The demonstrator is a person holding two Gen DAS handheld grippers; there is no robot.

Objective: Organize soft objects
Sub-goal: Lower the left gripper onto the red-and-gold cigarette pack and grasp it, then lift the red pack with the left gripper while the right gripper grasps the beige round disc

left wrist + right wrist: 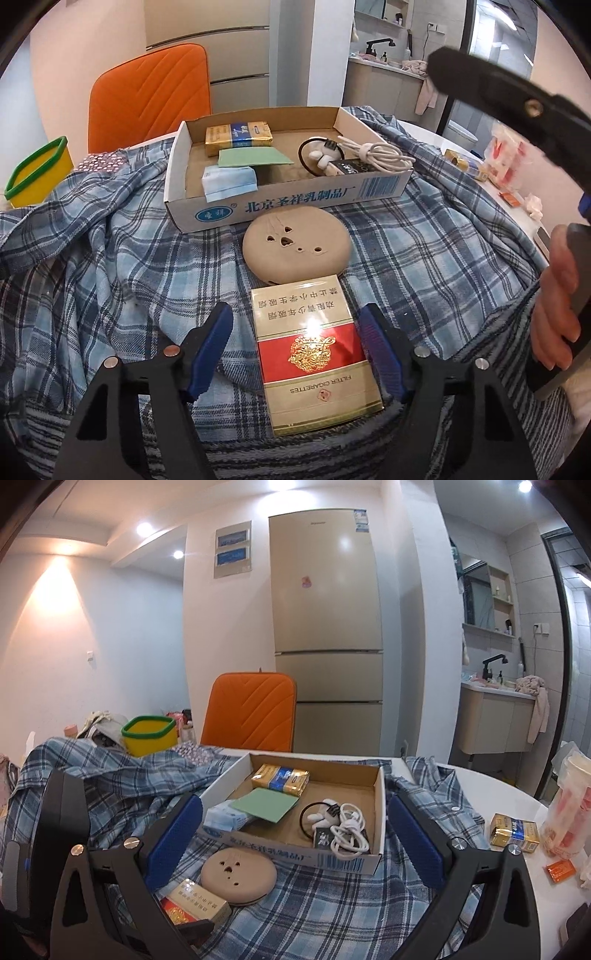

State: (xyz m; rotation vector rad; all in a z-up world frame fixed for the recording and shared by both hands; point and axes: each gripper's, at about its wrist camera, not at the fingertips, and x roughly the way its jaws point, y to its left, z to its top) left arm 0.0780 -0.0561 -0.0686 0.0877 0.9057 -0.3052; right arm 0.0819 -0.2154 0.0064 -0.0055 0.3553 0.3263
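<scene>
A red and gold cigarette pack lies on a blue plaid shirt spread over the table. My left gripper straddles the pack. Its right pad is close to the pack's edge, and a gap shows at the left pad, so it is open. Just beyond lies a tan round disc, then a cardboard box. My right gripper hangs wide open in front of that box, holding nothing. In the left wrist view one of its black fingers reaches in from the upper right.
The box holds a gold-blue pack, a green card, a blue mask packet, a hair tie and a white cable. A yellow tub and an orange chair stand behind. Another gold-blue pack lies on the white table at right.
</scene>
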